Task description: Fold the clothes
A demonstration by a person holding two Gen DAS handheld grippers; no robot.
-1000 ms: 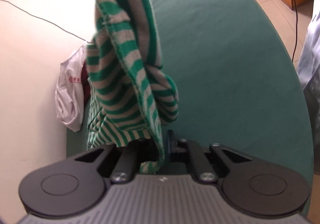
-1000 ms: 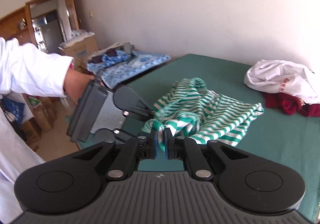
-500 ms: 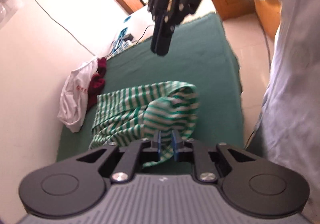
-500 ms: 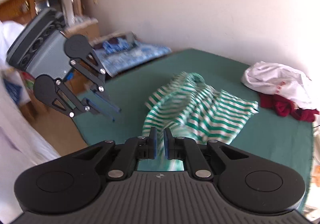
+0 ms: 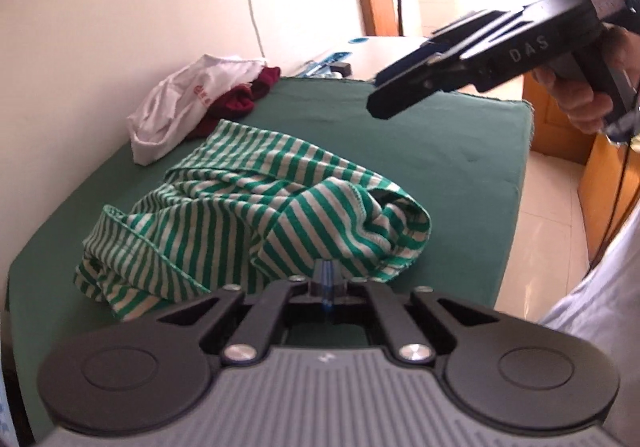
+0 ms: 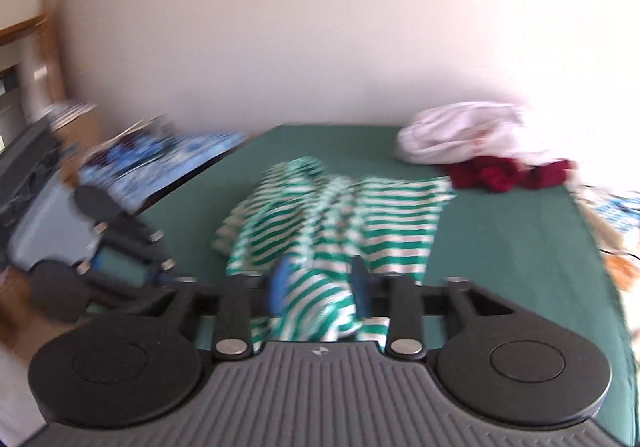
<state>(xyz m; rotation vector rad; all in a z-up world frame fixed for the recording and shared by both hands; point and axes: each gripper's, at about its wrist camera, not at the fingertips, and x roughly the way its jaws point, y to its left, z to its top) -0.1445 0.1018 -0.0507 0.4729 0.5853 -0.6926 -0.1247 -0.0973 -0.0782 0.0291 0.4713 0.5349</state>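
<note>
- Striped shirt lies crumpled mid-bed, near its front edge.
- Left hand-held gripper: jaws closed together, empty, above the shirt's near edge.
- Right hand-held gripper: jaws opening, shirt fabric loose between them.
- White and red clothes by the wall.

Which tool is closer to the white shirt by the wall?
Hard to tell; neither is close. The left tool sits shut at the stripy shirt's near edge, opposite the white shirt. The right tool, jaws opening over stripy cloth, is also across the bed.
</note>
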